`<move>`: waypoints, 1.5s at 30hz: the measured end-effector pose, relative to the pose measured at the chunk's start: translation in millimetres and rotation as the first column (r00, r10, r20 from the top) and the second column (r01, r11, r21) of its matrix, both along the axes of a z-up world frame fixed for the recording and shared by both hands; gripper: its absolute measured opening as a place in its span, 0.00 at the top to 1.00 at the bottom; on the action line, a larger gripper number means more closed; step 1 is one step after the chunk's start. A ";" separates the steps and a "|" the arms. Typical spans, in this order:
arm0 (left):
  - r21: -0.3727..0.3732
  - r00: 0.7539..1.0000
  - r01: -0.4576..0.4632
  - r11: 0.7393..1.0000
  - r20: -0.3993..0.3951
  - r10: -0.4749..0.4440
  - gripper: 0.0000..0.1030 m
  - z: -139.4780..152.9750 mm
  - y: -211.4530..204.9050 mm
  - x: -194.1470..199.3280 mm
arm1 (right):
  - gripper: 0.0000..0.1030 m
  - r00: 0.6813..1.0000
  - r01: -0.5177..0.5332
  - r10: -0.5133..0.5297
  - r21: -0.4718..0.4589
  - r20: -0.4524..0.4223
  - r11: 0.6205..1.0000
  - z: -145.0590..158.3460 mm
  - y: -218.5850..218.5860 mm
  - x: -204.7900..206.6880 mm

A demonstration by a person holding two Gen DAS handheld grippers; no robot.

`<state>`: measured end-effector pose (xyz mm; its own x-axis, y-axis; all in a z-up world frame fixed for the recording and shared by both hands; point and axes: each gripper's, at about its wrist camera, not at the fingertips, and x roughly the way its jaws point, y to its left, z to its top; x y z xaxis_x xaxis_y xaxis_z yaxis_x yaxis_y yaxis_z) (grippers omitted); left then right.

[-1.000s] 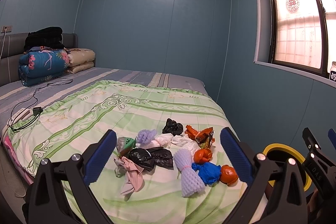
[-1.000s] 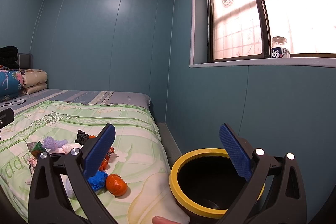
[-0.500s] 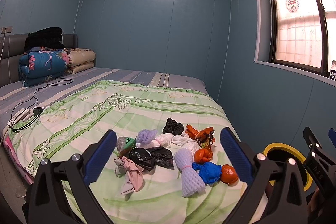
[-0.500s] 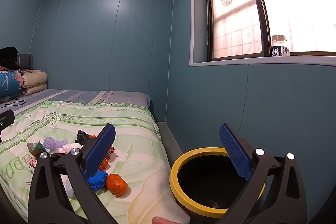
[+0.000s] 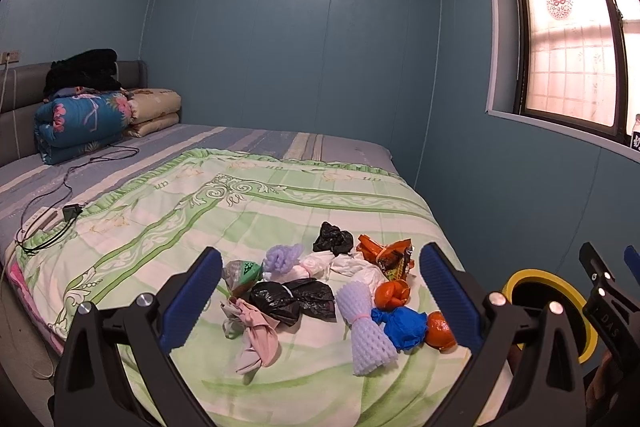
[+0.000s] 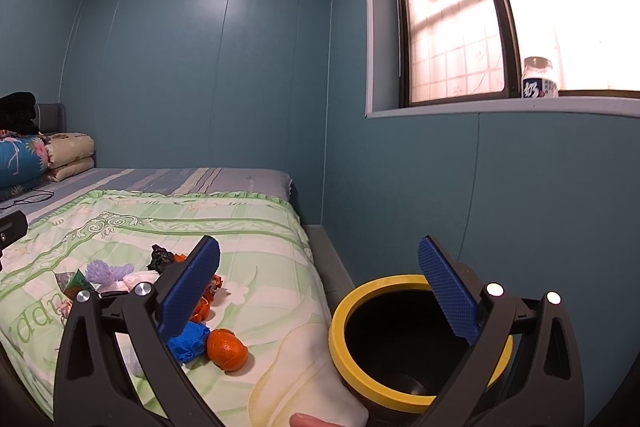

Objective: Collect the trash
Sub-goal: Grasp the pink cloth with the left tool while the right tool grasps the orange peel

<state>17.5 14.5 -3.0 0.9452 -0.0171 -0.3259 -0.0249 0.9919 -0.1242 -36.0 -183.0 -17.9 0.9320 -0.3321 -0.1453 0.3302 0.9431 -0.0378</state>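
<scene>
Starting well means taking the nearest piece first, and I judge that to be the orange crumpled wrapper ball at the bed's edge, closest to the black bin with the yellow rim standing on the floor just beside the bed. The right hand-held gripper hangs over the gap between bed and bin with its blue pads spread wide, holding and touching nothing; a short swing to its left, a pinch on the ball's middle, then a release over the bin mouth should do it.

Next to that ball lies a blue crumpled plastic wad, touching it, so a careless pinch could drag both. The left hand-held gripper is likewise released, fingers wide apart above the green patterned quilt, nothing between them. It frames the rest of the pile: a pale lilac foam net sleeve, a pink knotted rag, a black crumpled plastic bag, a smaller orange wad, white tissue, an orange snack packet and, farthest, a small black bag. Soft pieces want a deep, central grip so they don't slip out on the way
</scene>
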 end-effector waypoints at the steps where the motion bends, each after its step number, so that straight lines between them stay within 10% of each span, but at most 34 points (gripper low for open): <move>1: -0.006 1.000 0.007 1.000 -0.004 -0.007 0.07 1.3 2.8 3.3 | 0.08 1.000 -0.009 0.009 -0.004 -0.021 1.000 0.1 -0.8 4.1; 10: 0.010 0.994 0.026 1.000 -0.109 -0.025 0.07 -15.6 30.9 37.6 | 0.08 0.969 -0.207 0.192 -0.083 -0.154 0.975 -13.6 6.2 28.3; 26: -0.043 0.915 0.056 0.998 -0.397 -0.068 0.07 -113.5 79.0 97.3 | 0.08 0.798 -0.487 0.436 -0.019 -0.417 0.873 -82.1 21.9 125.3; 45: -0.152 0.885 0.030 0.988 -0.455 -0.097 0.07 -148.3 87.1 126.2 | 0.17 0.582 -0.668 0.543 0.025 -0.606 0.744 -121.2 22.1 151.9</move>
<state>143.7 101.5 -151.3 0.6847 -0.1477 -0.7137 -0.0504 0.9673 -0.2486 115.9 -160.9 -139.1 0.6963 0.2019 -0.6888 -0.4554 0.8660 -0.2065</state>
